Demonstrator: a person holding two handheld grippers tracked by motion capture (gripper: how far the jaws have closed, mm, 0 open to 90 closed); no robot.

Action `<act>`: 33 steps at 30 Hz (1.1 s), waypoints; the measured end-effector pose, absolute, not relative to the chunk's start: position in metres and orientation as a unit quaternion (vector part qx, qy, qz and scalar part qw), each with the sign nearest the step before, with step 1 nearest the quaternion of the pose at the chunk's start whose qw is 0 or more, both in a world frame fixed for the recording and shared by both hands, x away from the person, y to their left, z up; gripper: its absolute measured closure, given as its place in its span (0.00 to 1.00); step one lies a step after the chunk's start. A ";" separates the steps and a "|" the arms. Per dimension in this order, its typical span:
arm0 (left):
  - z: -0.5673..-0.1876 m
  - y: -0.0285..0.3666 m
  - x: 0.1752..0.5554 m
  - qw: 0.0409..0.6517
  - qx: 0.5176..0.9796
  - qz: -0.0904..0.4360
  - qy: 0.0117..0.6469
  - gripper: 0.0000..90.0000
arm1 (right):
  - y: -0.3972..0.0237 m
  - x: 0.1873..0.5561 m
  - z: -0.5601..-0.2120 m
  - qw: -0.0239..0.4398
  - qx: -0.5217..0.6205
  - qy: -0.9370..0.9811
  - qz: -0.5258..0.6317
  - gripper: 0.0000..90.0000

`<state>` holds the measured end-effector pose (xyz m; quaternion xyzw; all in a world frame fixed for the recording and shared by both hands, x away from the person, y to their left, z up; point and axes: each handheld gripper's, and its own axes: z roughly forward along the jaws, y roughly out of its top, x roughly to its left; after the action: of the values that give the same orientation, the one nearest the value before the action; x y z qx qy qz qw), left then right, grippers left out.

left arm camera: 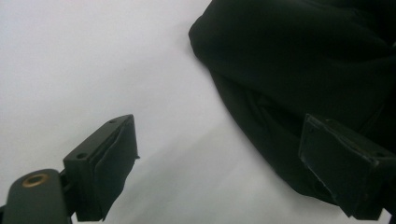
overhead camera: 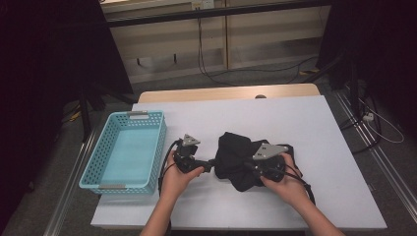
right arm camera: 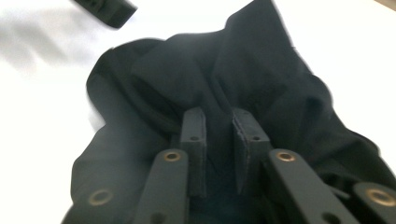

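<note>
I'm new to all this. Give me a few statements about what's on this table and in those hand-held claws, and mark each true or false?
1. The blue basket has nothing in it. True.
2. The black cloth lies inside the basket. False: it lies on the white table, to the right of the basket.
3. The left gripper has its jaws spread wide. True: one jaw stands over bare table, the other at the cloth's edge.
4. The right gripper hangs well away from the cloth. False: its jaws stand close together over the cloth, with a fold of it between them.
5. The basket sits at the table's right edge. False: it sits at the left edge.
</note>
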<state>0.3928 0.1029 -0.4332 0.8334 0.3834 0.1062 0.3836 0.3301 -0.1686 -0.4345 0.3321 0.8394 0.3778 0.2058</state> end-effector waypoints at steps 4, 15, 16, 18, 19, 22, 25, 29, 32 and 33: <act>-0.434 0.102 0.392 0.385 0.834 0.105 0.381 0.13 | -0.182 0.329 -0.427 0.201 0.359 0.817 0.404 0.92; -0.434 0.087 0.390 0.388 0.838 0.114 0.366 0.14 | -0.239 0.323 -0.419 0.200 0.432 0.752 0.455 0.92; -0.435 0.086 0.390 0.393 0.837 0.108 0.364 0.14 | -0.241 0.323 -0.420 0.198 0.434 0.751 0.457 0.92; -0.436 0.083 0.391 0.391 0.840 0.110 0.359 0.15 | -0.242 0.323 -0.420 0.200 0.438 0.749 0.455 0.92; -0.437 0.081 0.391 0.391 0.842 0.110 0.356 0.15 | -0.242 0.323 -0.420 0.203 0.438 0.749 0.455 0.92; -0.440 0.074 0.390 0.389 0.845 0.112 0.349 0.15 | -0.244 0.322 -0.420 0.205 0.442 0.747 0.452 0.92; -0.446 0.064 0.388 0.388 0.851 0.106 0.337 0.16 | -0.246 0.322 -0.421 0.206 0.445 0.746 0.450 0.92; -0.452 0.054 0.386 0.381 0.861 0.094 0.323 0.23 | -0.251 0.321 -0.421 0.208 0.453 0.740 0.451 0.92; -0.455 0.051 0.385 0.376 0.865 0.087 0.321 0.31 | -0.253 0.320 -0.421 0.209 0.456 0.739 0.450 0.92; -0.456 0.050 0.385 0.375 0.866 0.091 0.319 0.34 | -0.253 0.320 -0.422 0.209 0.457 0.738 0.450 0.92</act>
<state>0.3846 0.0504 -0.4557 0.8658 0.3190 0.0911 0.3746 0.3204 -0.2532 -0.4216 0.4569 0.7381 0.4504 0.2091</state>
